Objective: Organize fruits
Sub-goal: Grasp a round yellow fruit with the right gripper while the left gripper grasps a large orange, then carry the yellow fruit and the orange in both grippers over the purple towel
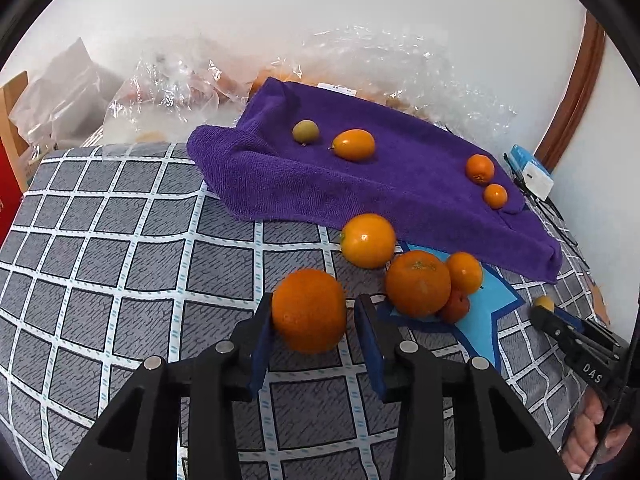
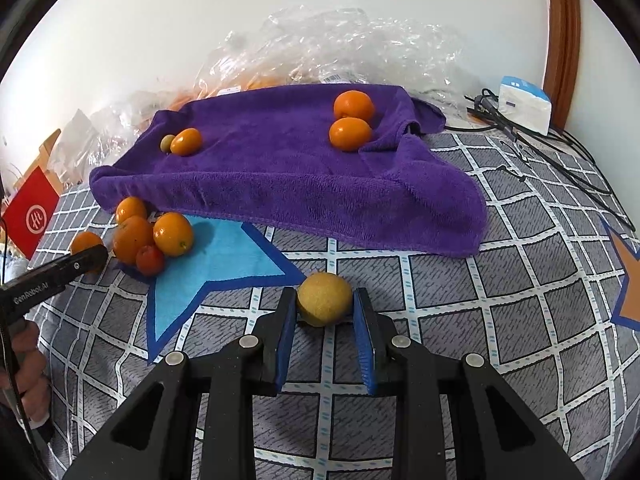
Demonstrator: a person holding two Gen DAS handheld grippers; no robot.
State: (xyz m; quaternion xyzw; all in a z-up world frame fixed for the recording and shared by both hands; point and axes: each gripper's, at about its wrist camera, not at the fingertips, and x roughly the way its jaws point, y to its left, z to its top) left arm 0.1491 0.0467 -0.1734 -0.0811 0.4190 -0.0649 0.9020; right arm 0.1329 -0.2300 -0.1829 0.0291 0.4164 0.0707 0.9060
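Bracketing an orange near the bed's front edge, the left gripper is standing open, its fingers not quite touching; the right gripper is straddling a yellow fruit likewise. Each should close gently, centred, before lifting toward the purple towel.

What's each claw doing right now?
Left claw: closing around an orange, grip unclear.
Right claw: closing around a yellow fruit, grip unclear.
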